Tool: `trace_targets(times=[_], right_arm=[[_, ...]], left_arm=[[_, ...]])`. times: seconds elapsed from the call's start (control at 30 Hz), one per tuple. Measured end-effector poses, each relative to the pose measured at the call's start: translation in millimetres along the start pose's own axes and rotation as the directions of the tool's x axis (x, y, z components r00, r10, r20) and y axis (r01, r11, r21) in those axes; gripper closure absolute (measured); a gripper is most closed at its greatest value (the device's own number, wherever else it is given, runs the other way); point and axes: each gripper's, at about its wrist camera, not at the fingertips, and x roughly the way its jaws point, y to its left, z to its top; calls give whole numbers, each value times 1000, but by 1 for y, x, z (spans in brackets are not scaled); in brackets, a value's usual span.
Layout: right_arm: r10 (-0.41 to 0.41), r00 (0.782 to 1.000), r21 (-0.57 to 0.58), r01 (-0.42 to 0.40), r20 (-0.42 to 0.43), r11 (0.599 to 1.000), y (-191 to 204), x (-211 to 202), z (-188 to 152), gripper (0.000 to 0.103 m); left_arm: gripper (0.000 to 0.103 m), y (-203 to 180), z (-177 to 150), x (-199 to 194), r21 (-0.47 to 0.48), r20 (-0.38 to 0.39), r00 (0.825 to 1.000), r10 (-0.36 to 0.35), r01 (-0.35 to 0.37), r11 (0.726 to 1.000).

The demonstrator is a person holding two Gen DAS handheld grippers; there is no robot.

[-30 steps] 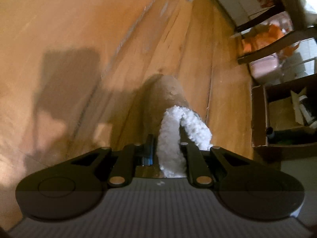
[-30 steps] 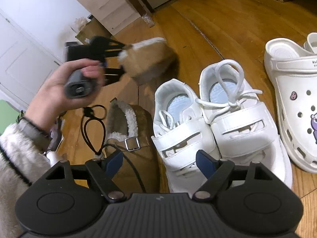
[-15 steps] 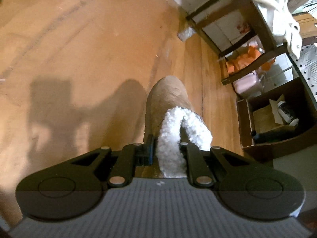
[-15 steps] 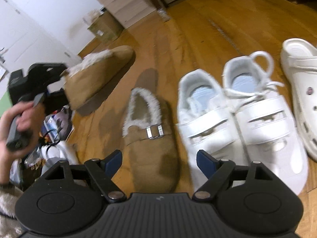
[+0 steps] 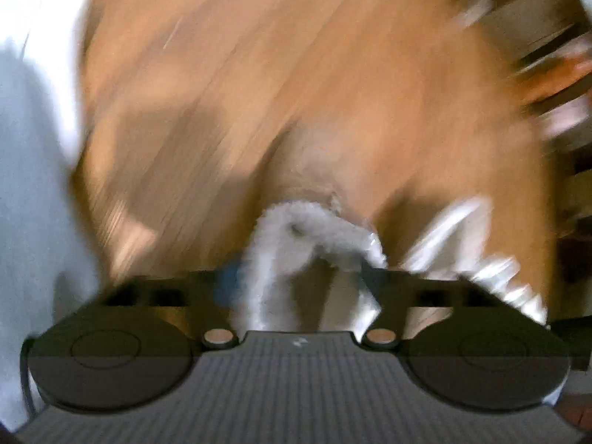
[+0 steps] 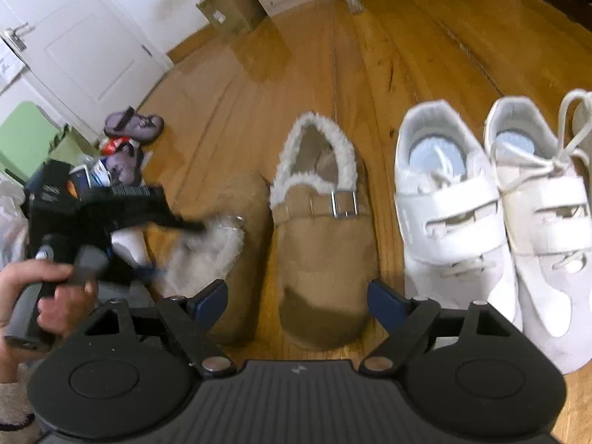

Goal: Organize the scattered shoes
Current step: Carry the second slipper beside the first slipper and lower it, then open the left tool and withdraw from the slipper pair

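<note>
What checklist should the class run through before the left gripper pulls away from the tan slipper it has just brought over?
1. Left gripper letting go: ok, fingers opening, fleece collar between them.
2. Carried slipper down on the wooden floor: cannot tell, blurred.
3. It lies beside the buckled slipper, toes the same way: ok.
4. The two slippers touching or apart: cannot tell.
5. White sneakers paired to the right: ok.
6. Right gripper open and empty: ok.
</note>
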Motion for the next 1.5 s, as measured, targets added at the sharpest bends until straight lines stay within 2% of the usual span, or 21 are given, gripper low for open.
trace_targets(times=[0.07, 0.17, 0.27, 0.37, 0.43, 0.5, 0.57, 0.6, 0.7, 0.8, 0.9, 1.03, 1.1, 1.23, 1.33, 1.4, 1.5], right_arm=[[-2, 1000, -7, 2, -14, 1000, 1, 6, -2, 19], [3, 1000, -35, -4, -26, 999, 7, 13, 1, 20], [35, 999, -131, -36, -8, 991, 21, 14, 12, 23], [78, 997, -287, -73, 6, 955, 40, 10, 26, 33], [101, 995, -400, -95, -7, 912, 54, 18, 35, 44], [113, 993, -490, -113, -30, 864, 66, 28, 43, 46], [118, 991, -525, -131, -57, 841, 74, 35, 47, 46], [127, 988, -559, -151, -83, 815, 80, 43, 49, 47], [80, 989, -644, -139, -121, 752, 99, 64, 51, 47], [10, 991, -718, -105, -135, 689, 113, 77, 44, 51], [7, 993, -775, -94, -114, 625, 123, 83, 35, 51], [-2, 995, -818, -80, -100, 570, 128, 94, 32, 51], [-8, 997, -802, -60, -80, 595, 125, 95, 31, 51], [28, 993, -728, -104, -116, 677, 111, 96, 36, 50], [12, 992, -718, -96, -122, 690, 106, 97, 39, 50], [-23, 994, -718, -63, -110, 693, 107, 97, 41, 50], [-30, 992, -663, -59, -122, 746, 102, 96, 51, 50]], left_arm=[[22, 3, -2, -2, -4, -3, 999, -46, 46, 999], [19, -7, -3, -21, 93, 59, 998, -9, 4, 996], [11, -3, -7, -44, 129, 160, 987, 29, -50, 990], [11, 11, -6, -50, 87, 177, 984, 6, -22, 996], [11, 19, -4, -50, 47, 174, 985, -16, 8, 999], [11, 21, -3, -52, 24, 190, 982, -13, 9, 1000], [11, 16, -2, -53, 39, 210, 977, 24, -33, 999], [11, 14, -5, -53, 45, 215, 976, 34, -44, 998], [10, 7, -8, -49, 93, 202, 978, 42, -62, 994], [10, 4, -9, -48, 138, 160, 987, 9, -32, 990], [10, 1, -12, -51, 167, 143, 989, -34, 9, 986], [10, -9, -14, -52, 243, 131, 991, -25, -7, 970], [10, -15, -16, -50, 296, 127, 992, -2, -36, 955], [10, -22, -19, -44, 344, 106, 994, 24, -59, 937], [10, -27, -22, -40, 375, 105, 993, 58, -94, 922], [10, -30, -23, -38, 399, 106, 992, 75, -111, 910], [9, -36, -23, -40, 443, 120, 992, 49, -98, 891]])
